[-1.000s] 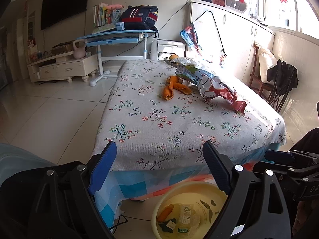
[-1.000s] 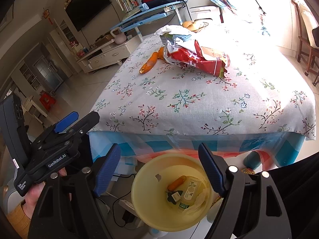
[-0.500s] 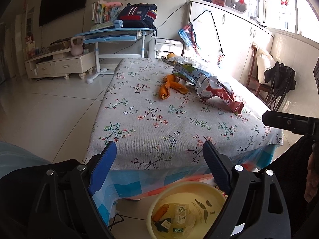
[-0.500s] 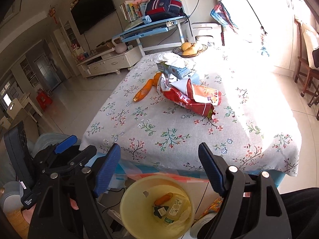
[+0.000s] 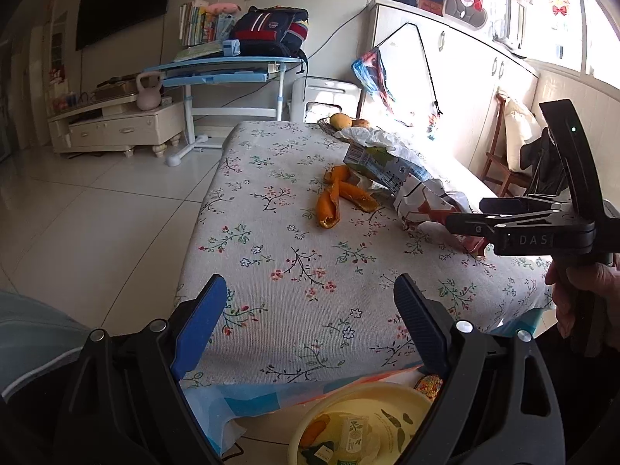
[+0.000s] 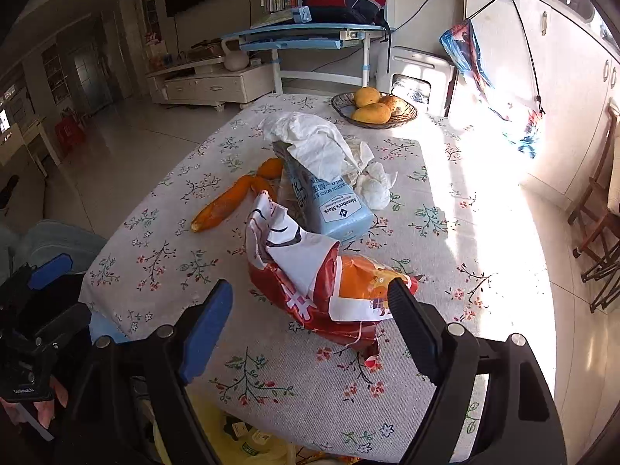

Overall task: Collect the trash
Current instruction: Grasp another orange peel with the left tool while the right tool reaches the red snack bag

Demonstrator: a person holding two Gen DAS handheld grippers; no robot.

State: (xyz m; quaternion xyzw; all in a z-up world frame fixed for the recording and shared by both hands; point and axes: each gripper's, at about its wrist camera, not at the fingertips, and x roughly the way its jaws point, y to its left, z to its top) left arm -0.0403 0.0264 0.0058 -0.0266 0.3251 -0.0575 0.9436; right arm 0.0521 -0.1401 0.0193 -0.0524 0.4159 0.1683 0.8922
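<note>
Right gripper point(image 6: 310, 310) hangs over the near edge of the table point(image 6: 445, 209), jaws spread wide and empty, lined up on the red snack bag point(image 6: 325, 290), which lies just beyond its fingertips. Likely the next pick: it is the nearest piece of trash and faces the jaws squarely.

Left gripper point(image 5: 310, 310) hangs lower, at the near left of the table, jaws also spread, holding nothing. It looks parked, out of the right one's way.

Trash sits in one cluster mid-table: the red snack bag nearest, a blue milk carton point(image 6: 329, 205) tipped on its side touching it, crumpled white tissue point(image 6: 310, 143) draped over the carton's far end, a smaller tissue wad point(image 6: 374, 188) just right of the carton, and orange peel point(image 6: 228, 201) to the left.

Yellow basin point(image 5: 360, 422) stands on the floor under the near table edge, already holding a few scraps. Placement makes sense: a short drop from the table.

Fruit bowl point(image 6: 374, 110) at the far end holds whole mangoes; not trash, I judge.

The bag is limp and crinkled, so a pinch on a raised fold should hold.
</note>
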